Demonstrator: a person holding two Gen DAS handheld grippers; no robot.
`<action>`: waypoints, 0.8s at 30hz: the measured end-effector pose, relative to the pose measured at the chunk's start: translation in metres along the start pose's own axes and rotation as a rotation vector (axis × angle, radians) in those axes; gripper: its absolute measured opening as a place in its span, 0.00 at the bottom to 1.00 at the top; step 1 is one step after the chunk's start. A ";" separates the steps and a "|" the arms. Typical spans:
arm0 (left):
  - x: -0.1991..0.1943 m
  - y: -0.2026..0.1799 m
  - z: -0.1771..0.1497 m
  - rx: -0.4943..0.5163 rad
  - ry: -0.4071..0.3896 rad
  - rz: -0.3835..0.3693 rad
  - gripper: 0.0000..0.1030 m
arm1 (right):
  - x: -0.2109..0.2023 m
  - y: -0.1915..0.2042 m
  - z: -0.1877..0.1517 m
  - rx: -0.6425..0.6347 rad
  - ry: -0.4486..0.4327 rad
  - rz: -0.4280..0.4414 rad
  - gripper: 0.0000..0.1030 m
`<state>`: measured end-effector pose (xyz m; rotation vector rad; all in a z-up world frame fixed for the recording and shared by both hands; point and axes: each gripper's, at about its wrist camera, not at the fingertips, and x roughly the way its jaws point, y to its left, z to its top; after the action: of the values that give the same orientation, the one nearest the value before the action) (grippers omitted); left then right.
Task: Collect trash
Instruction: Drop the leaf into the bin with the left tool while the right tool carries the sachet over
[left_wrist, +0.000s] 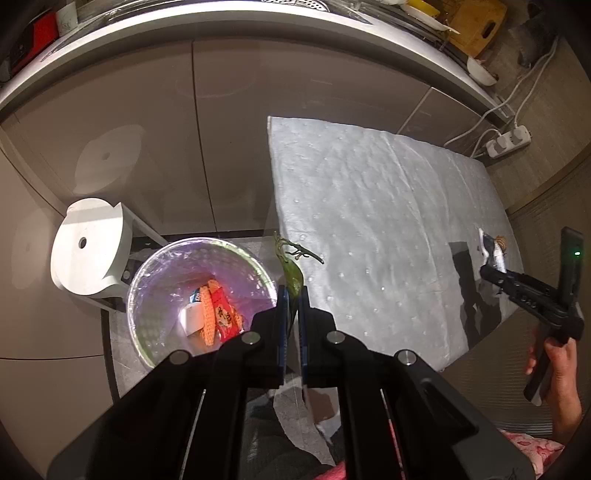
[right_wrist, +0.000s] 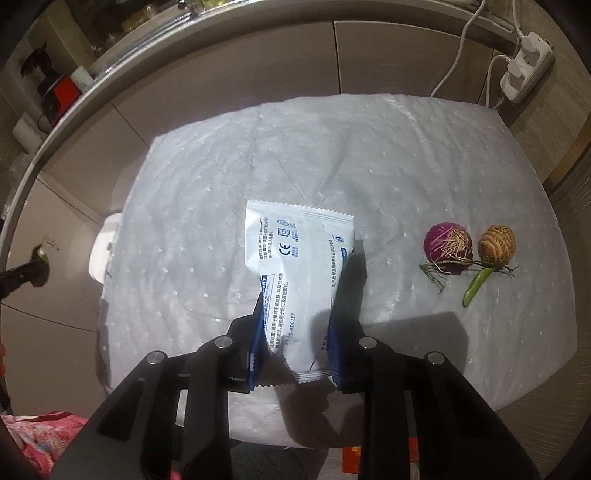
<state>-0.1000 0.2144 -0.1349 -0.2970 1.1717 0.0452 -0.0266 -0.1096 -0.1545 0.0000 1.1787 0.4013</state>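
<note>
A low surface (right_wrist: 369, 155) draped in a wrinkled, dimpled white sheet stands before beige cabinet doors. Near its right edge lie a purple onion piece (right_wrist: 448, 244) and a brown root end (right_wrist: 496, 245) side by side, with a thin stem (right_wrist: 436, 275) and a green pod (right_wrist: 476, 286) just in front of them.
</note>
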 end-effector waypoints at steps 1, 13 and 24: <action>0.002 0.008 -0.001 -0.002 0.005 0.009 0.05 | -0.006 0.007 0.002 -0.003 -0.009 0.013 0.28; 0.097 0.088 -0.035 0.003 0.214 0.050 0.05 | -0.035 0.114 0.020 -0.089 -0.044 0.127 0.28; 0.118 0.110 -0.032 -0.002 0.263 0.010 0.50 | -0.026 0.171 0.010 -0.169 0.007 0.136 0.28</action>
<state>-0.1031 0.2983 -0.2770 -0.3051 1.4341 0.0165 -0.0782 0.0434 -0.0914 -0.0680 1.1522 0.6207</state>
